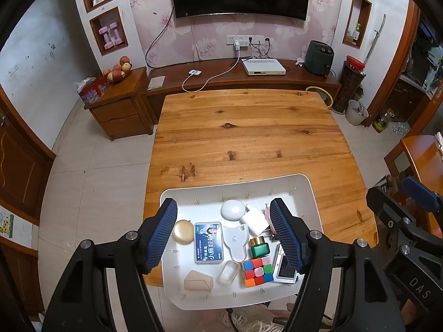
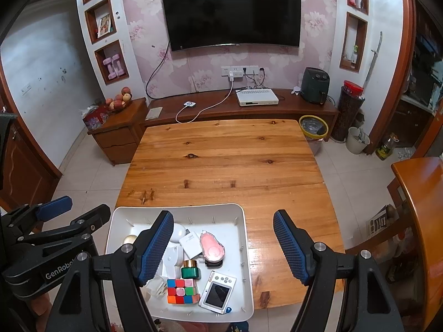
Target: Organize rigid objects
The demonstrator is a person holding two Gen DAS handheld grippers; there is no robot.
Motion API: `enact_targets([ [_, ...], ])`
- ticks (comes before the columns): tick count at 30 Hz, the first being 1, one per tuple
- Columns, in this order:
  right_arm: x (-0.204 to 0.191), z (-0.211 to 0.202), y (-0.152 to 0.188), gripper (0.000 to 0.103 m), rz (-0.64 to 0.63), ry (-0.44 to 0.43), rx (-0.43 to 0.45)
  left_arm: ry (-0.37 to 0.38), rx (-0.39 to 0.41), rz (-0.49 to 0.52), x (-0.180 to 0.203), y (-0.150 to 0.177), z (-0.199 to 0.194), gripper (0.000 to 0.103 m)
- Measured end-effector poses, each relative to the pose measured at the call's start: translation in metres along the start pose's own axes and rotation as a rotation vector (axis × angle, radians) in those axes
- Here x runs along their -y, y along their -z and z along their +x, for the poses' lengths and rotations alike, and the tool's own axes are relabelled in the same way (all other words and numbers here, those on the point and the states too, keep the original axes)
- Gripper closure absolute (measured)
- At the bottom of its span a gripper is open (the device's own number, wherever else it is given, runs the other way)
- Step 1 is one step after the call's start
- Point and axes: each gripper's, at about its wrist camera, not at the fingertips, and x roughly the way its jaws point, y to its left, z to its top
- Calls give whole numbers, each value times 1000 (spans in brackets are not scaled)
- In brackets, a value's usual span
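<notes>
Both grippers, left [image 1: 223, 232] and right [image 2: 223, 244], hang released and hold nothing. Small rigid items, including a multicoloured puzzle cube [image 1: 257, 272], fill the white plastic tray [image 2: 177, 207] on the wooden table [image 2: 227, 155]. I judge this either gathered or awaiting unloading.

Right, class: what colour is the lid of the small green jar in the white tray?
Gold. The small green jar shows it best in the right wrist view.
</notes>
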Motion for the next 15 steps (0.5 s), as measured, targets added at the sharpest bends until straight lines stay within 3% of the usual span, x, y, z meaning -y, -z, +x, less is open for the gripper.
enact_targets([
  [15,-1,2,10,28,21,8,-12,5,-14,11,0,6,9,30],
])
